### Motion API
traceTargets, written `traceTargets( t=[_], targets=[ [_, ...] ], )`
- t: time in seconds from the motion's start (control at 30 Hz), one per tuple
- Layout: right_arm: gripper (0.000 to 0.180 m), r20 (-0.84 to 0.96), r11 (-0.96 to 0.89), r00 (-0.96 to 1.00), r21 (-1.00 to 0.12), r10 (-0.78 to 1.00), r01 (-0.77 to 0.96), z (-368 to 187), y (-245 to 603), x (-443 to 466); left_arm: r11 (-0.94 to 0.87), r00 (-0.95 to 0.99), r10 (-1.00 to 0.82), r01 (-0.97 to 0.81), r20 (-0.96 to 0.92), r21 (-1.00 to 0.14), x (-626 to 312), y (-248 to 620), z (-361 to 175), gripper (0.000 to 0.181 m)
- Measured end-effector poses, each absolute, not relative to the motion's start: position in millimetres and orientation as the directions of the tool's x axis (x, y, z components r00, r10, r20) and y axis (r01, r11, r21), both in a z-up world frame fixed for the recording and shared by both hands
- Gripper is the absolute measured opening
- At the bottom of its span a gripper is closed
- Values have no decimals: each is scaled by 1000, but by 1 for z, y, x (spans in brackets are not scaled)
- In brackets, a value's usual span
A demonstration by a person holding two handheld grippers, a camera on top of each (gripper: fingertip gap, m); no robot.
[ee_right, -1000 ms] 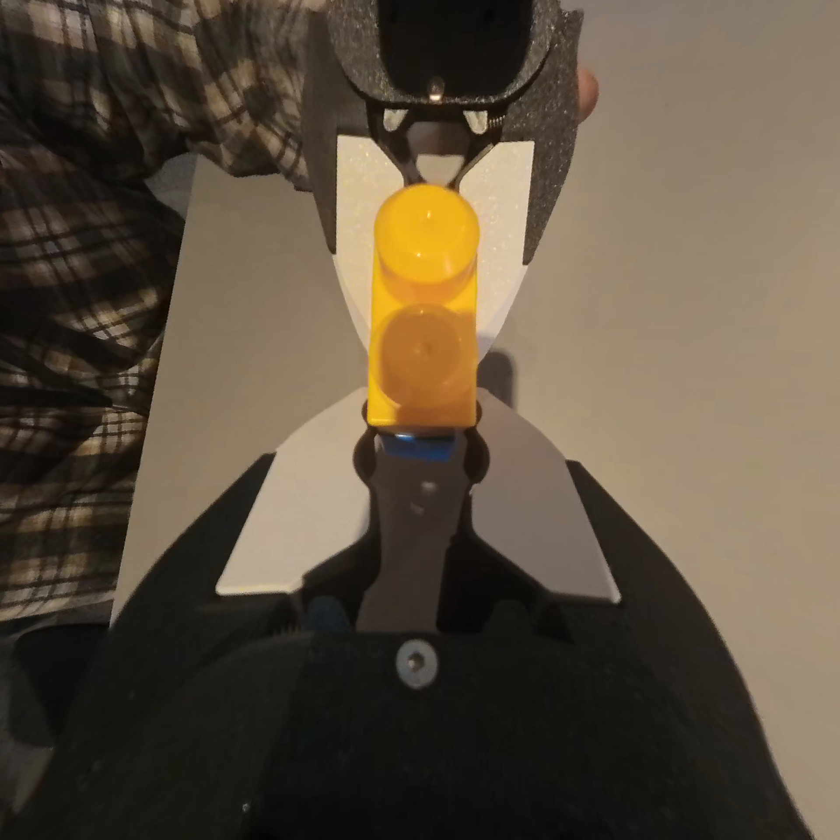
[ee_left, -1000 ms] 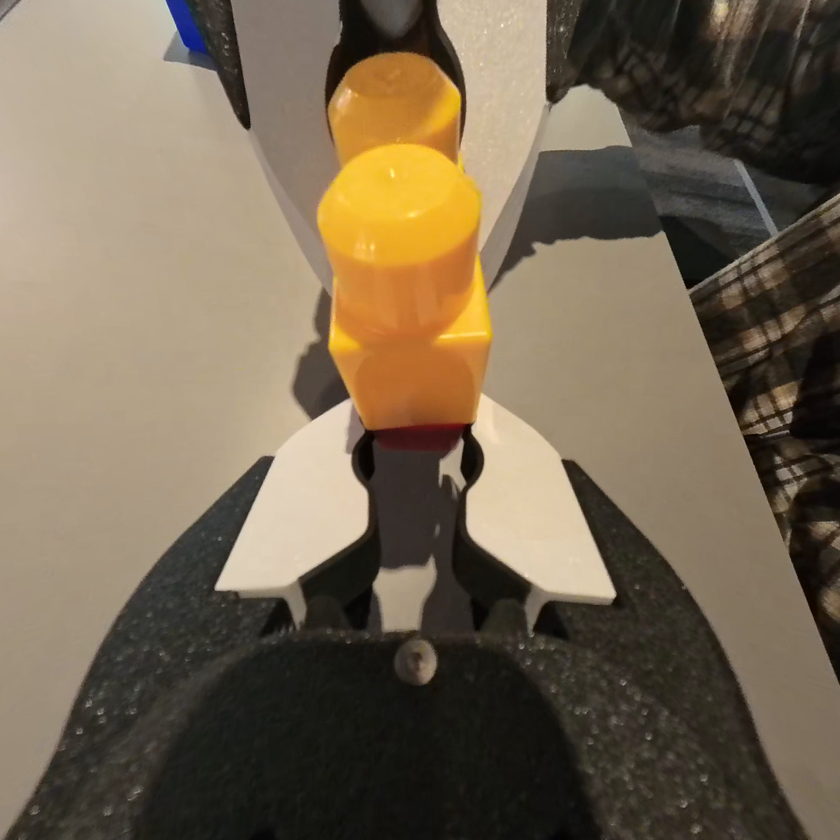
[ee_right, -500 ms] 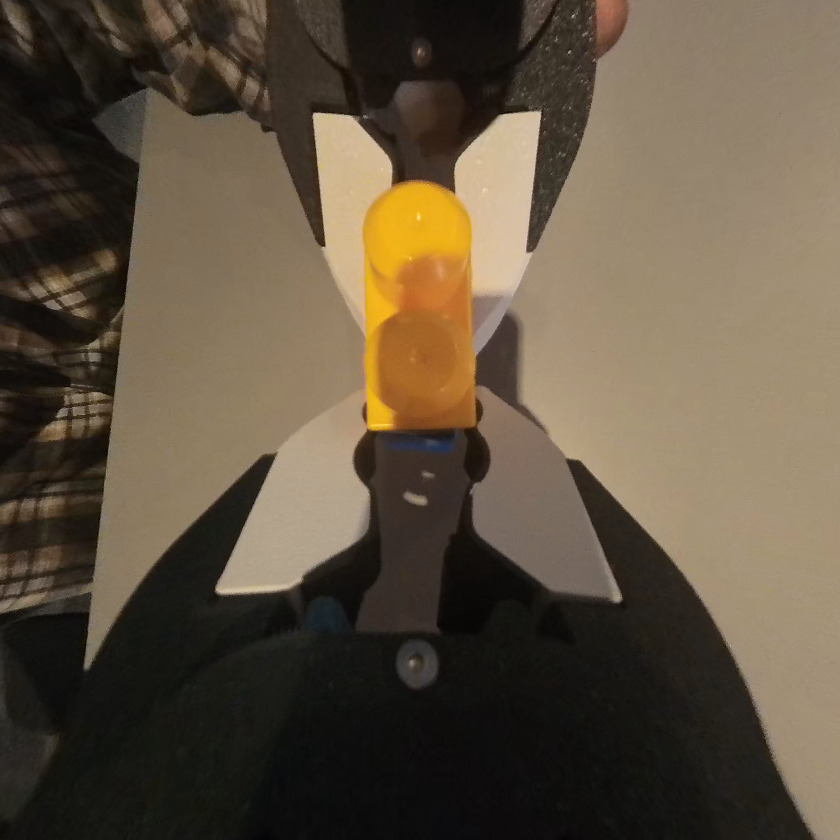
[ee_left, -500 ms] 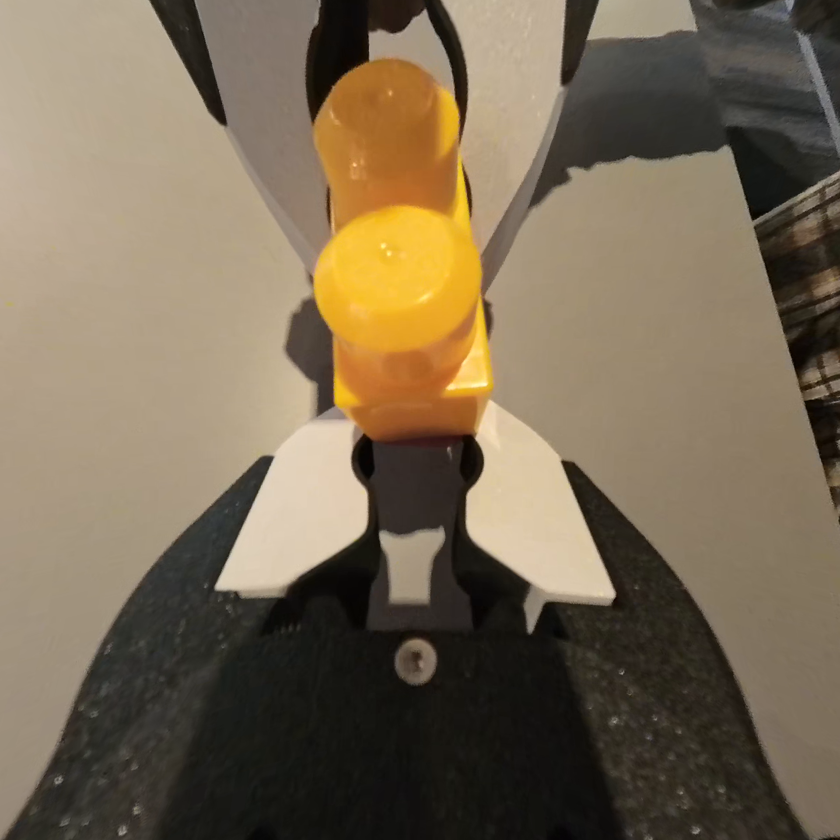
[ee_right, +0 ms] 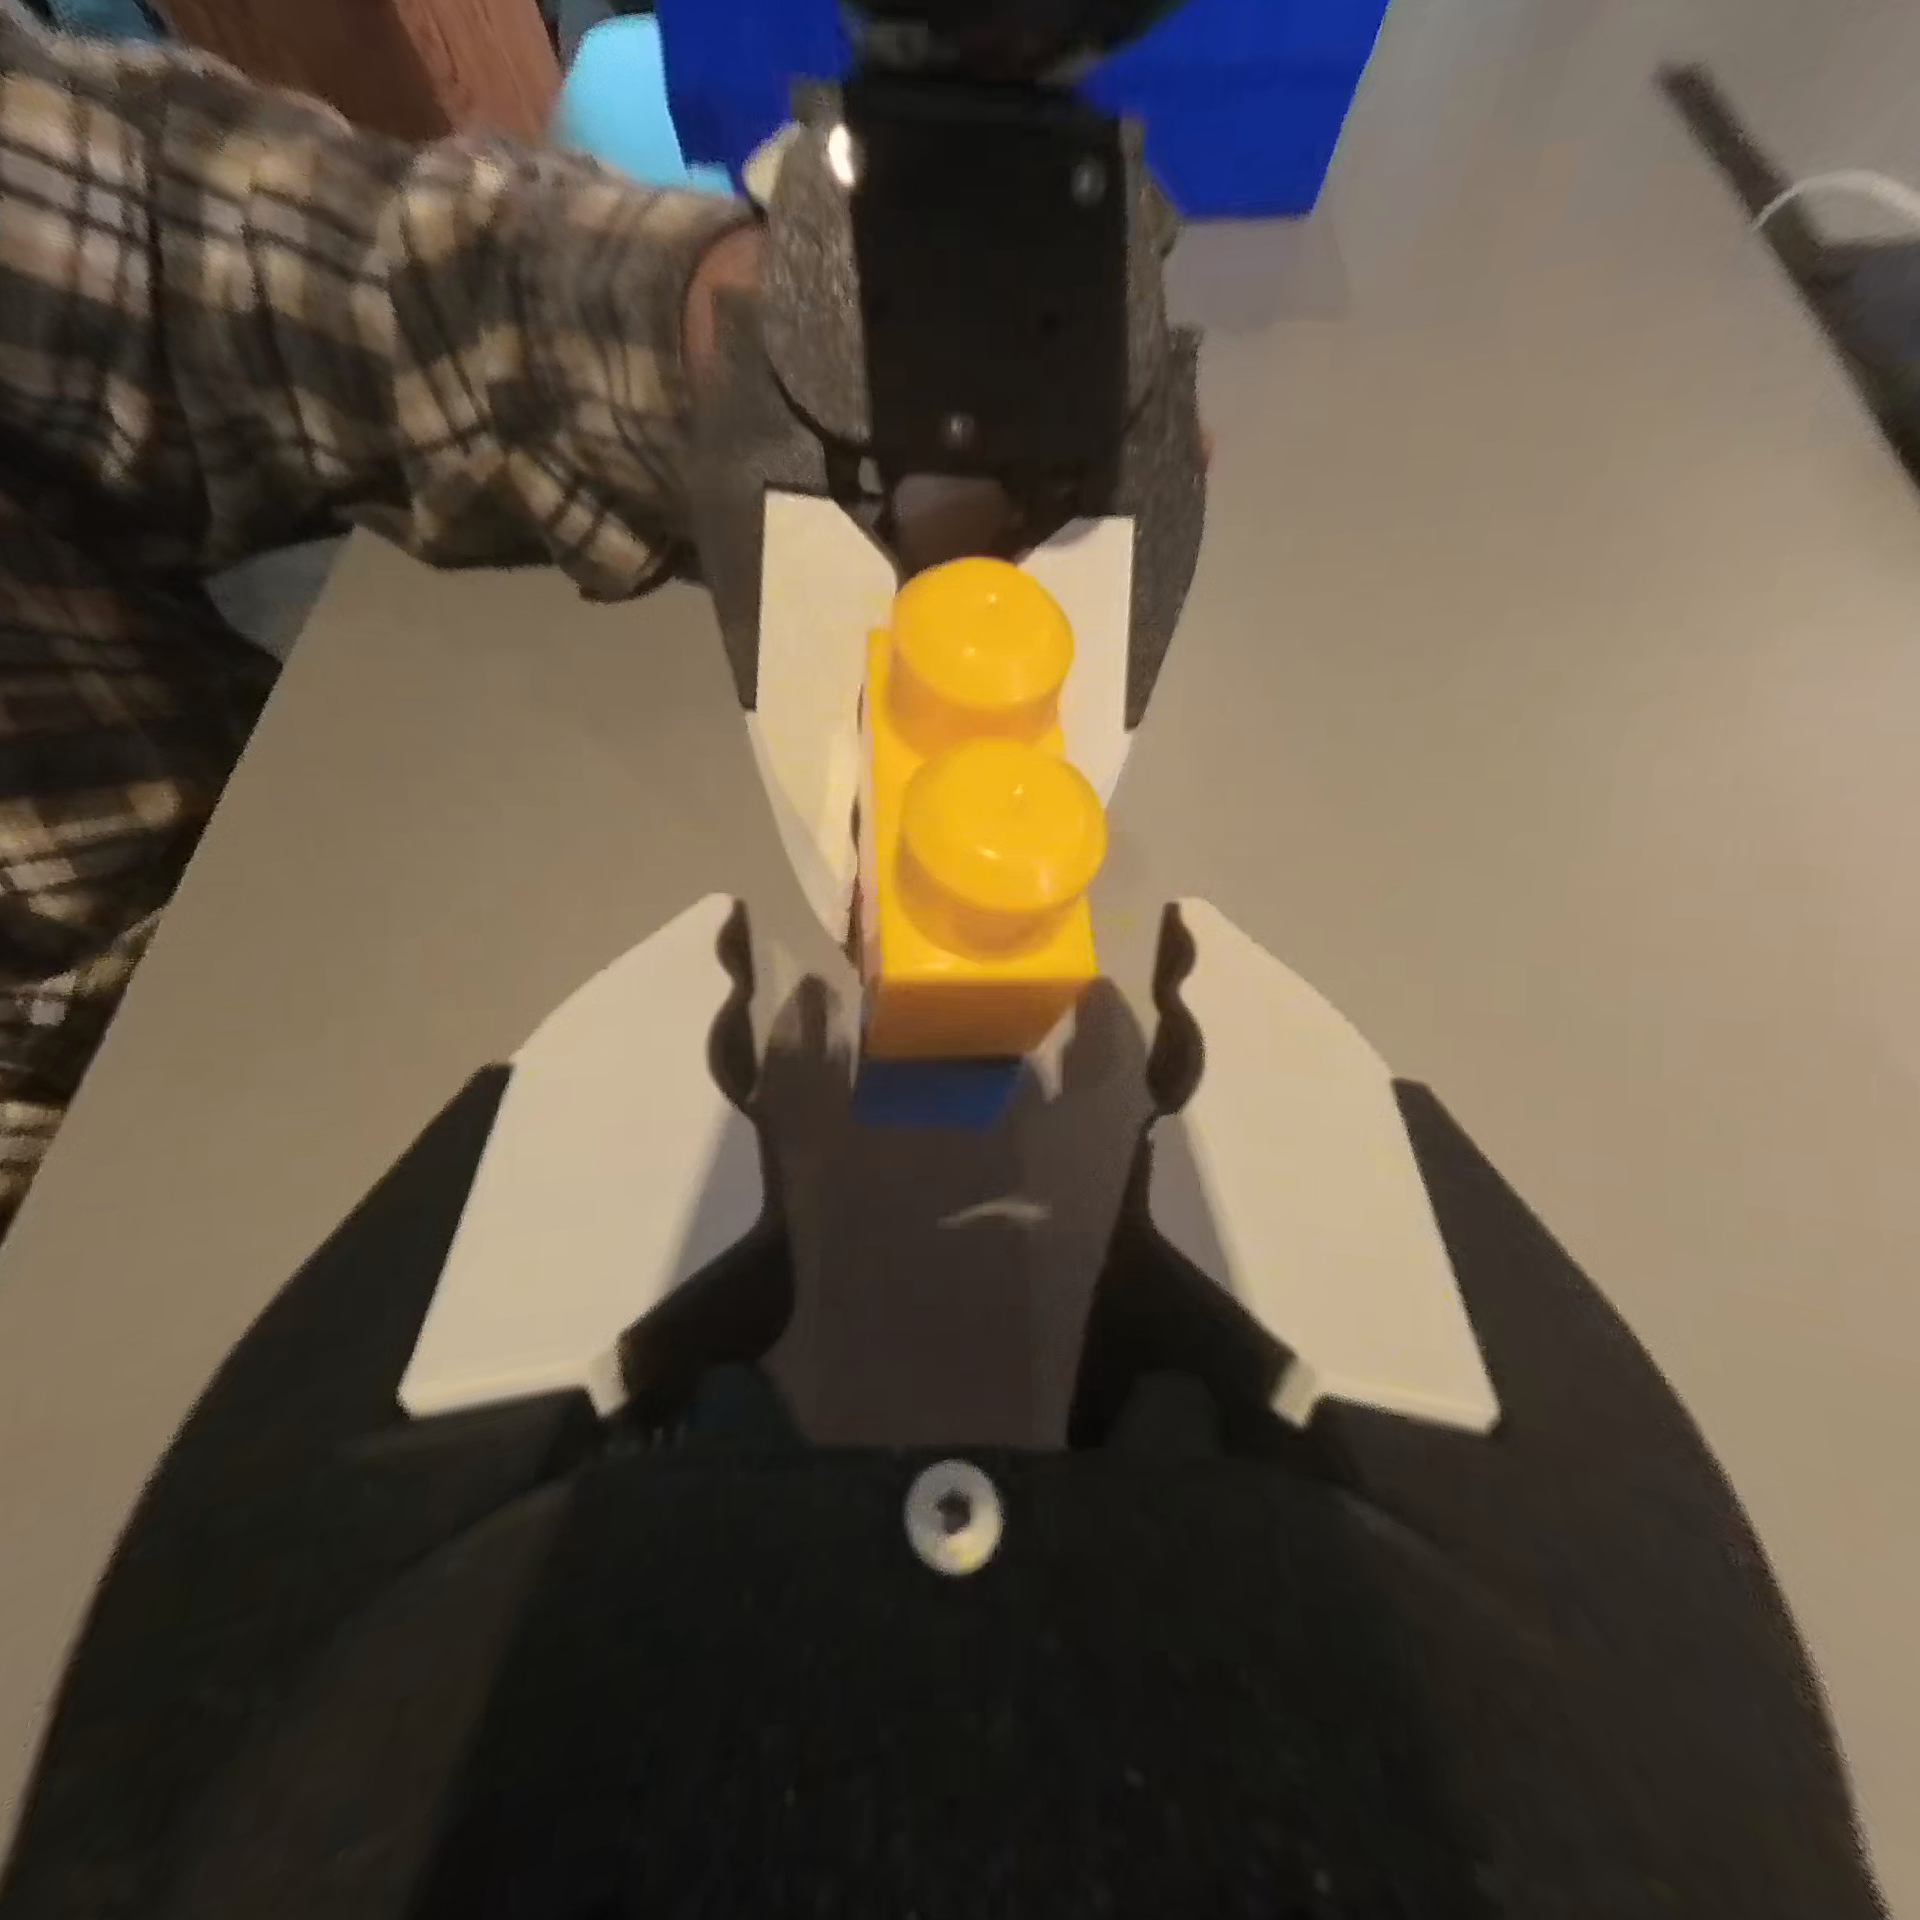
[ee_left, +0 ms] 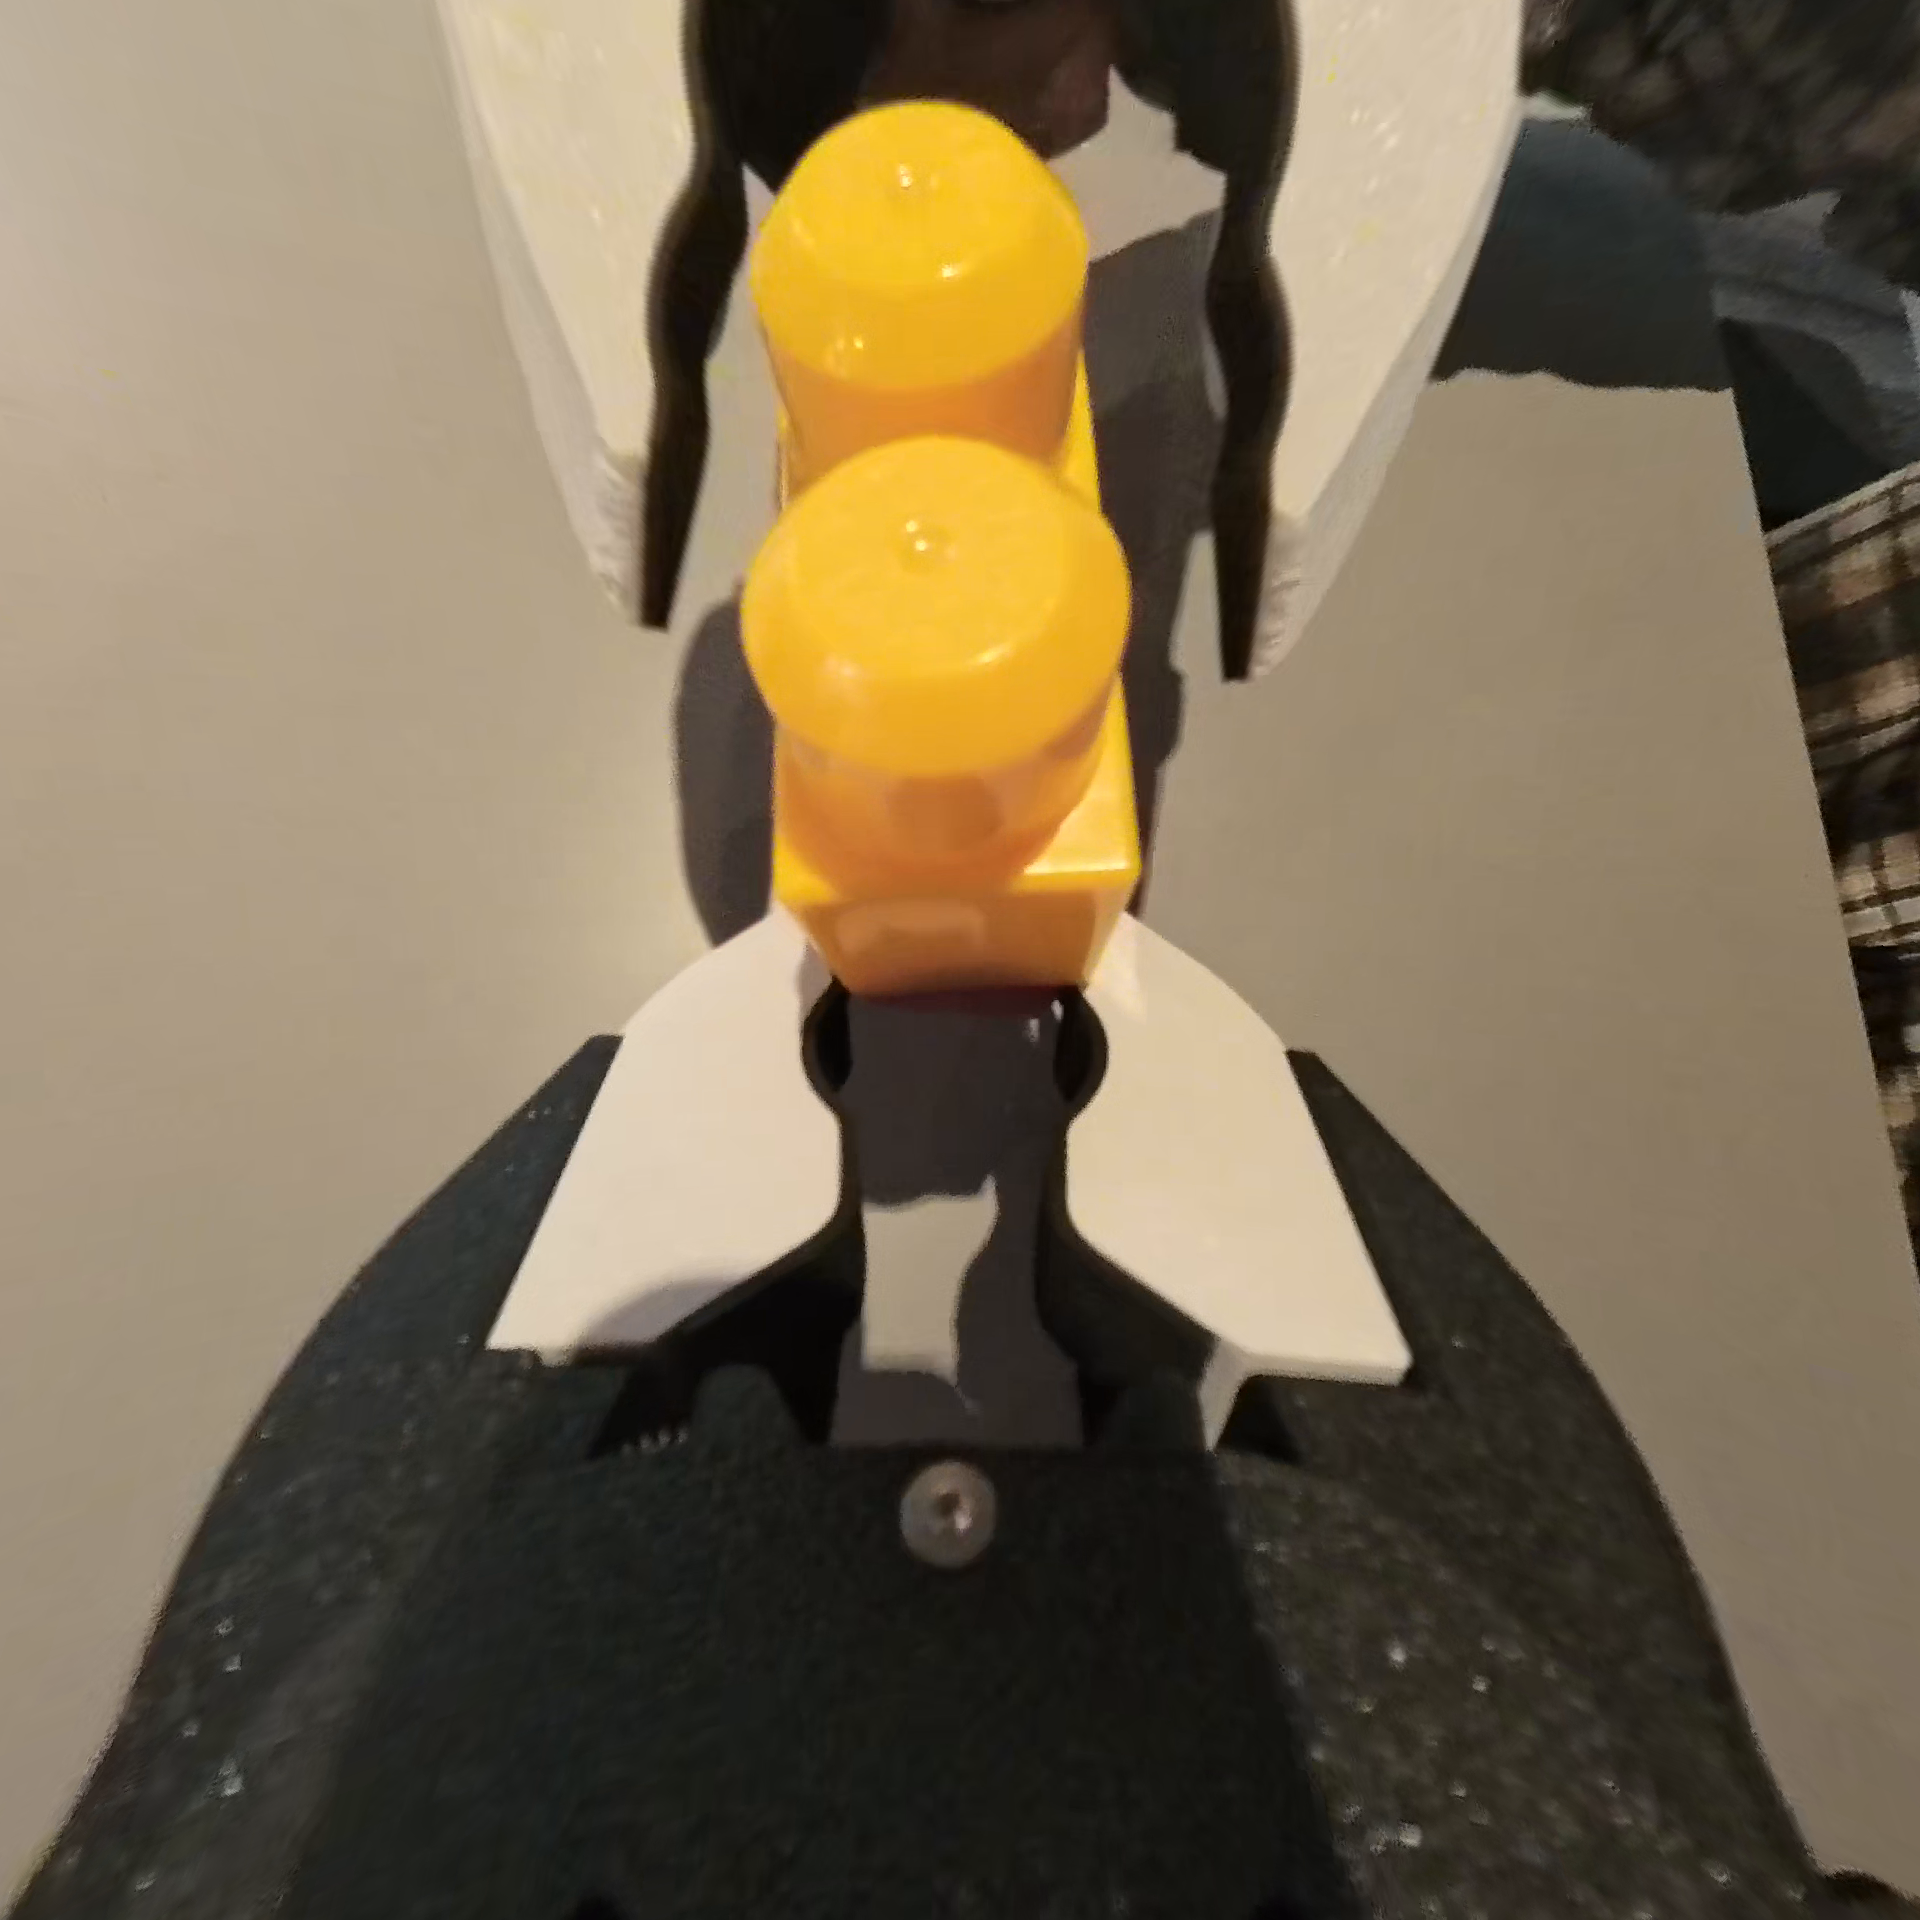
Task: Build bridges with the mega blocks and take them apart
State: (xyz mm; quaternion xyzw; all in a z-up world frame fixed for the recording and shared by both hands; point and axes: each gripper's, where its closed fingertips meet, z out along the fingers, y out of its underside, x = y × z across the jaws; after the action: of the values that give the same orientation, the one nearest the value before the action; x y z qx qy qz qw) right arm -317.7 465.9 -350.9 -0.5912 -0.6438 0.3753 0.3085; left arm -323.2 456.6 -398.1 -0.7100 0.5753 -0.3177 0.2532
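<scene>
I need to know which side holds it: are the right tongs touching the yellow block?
Apart. The right wrist view shows the right tongs spread open, with a clear gap between each finger and the yellow block.

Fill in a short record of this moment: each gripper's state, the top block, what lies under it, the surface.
Left gripper: shut on yellow block
Right gripper: open, fingers either side of the block
Top block: yellow, two studs
Underneath: blue block at the right gripper's end; dark red sliver at the left's
Surface: grey table
</scene>
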Motion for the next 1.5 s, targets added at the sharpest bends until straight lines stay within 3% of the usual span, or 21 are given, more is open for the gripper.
traceTargets(
  t=[0.1,0.27,0.4,0.83,0.97,1.07,1.23,1.33,1.5],
  targets=[
    [91,-5,37,-99,-909,995,415,-340,466,-315,-267,129,-963,-590,238,-762,-323,456,-385,36],
    [96,63,71,-38,-963,997,261,-329,468,-305,-368,100,-927,-424,361,-828,-328,459,-349,36],
    [99,29,32,-16,-969,999,246,-326,470,-303,-343,131,-939,-436,319,-832,-332,462,-347,37],
    [65,-245,-220,-87,-949,966,224,-330,467,-315,-303,144,-953,-445,266,-843,-326,462,-344,37],
    [63,-335,-300,-129,-926,933,227,-329,463,-324,-291,140,-957,-435,255,-852,-319,459,-340,37],
    [42,-362,-317,-165,-916,918,247,-333,458,-329,-294,136,-956,-428,261,-855,-315,457,-339,37],
    [42,-372,-333,-156,-915,915,229,-333,460,-331,-302,134,-953,-405,271,-863,-317,460,-338,36],
    [57,-354,-324,-151,-926,923,194,-325,463,-328,-296,132,-955,-336,266,-894,-318,463,-326,36],
    [59,-348,-336,-145,-936,926,100,-311,470,-320,-300,122,-953,-231,278,-925,-323,466,-306,36]
  ],
)
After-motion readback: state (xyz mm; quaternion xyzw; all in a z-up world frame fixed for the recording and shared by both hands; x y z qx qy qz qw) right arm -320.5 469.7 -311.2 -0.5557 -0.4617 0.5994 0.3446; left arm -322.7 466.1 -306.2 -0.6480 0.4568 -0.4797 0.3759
